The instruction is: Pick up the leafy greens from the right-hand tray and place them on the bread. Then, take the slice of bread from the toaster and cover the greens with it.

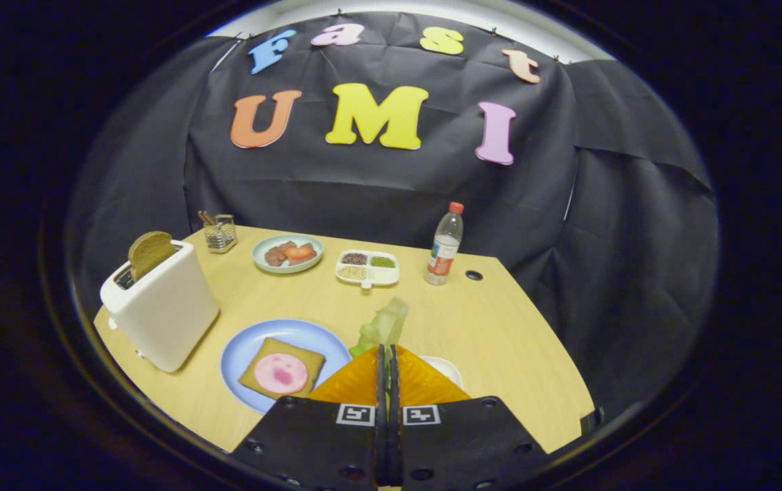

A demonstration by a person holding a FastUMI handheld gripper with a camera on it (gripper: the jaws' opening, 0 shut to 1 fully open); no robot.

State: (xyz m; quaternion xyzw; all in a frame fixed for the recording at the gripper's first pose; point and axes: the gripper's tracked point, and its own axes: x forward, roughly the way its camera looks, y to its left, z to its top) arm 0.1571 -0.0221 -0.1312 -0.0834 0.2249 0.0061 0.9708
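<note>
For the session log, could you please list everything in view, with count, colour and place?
toaster: one, white, table's near left.
bread slice: one, brown, standing in the toaster.
blue plate: one, beside the toaster, left of the tongs.
bread: one, on the blue plate, pink round slice on top.
leafy greens: one bunch, green, pinched between the fingers.
green plate: one, far side, holding meat pieces.
divided tray: one, white, beside the green plate.
bottle: one, clear, red cap, right of the tray.
wire holder: one, far left corner.
tongs: one, black with orange fingers, shut on the greens.
</note>
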